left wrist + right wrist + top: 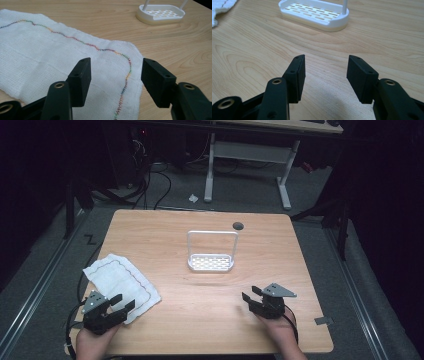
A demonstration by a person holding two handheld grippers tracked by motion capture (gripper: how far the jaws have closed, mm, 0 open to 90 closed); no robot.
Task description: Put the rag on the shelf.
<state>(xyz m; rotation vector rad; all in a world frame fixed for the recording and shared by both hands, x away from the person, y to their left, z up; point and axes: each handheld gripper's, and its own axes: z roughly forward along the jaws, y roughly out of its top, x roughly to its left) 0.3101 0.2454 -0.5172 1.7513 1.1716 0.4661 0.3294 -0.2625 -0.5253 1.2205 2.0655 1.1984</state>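
The white cloth point(121, 285) lies flat on the near left part of the wooden desk point(200, 320), its long axis running on a diagonal from the far left down toward the near right, so one short end points at my left gripper point(121, 303). A wavy line of coloured stitching point(100, 48) follows its edge (red, green and yellow by turns in the left gripper view) and bends down along the short end nearest me. My left jaws stand open, poised just over that near corner of the cloth, with nothing between them. Toward the middle of the desk, well apart from the cloth, sits a small white rack point(211, 263): a slotted oval tray with a tall squared hoop rising from it, its long side lying across the desk. My right gripper point(252, 295) is at the near right, its jaws also open and empty above bare wood, aimed toward that rack. A dark round hole point(238, 225) marks the desk's far edge.
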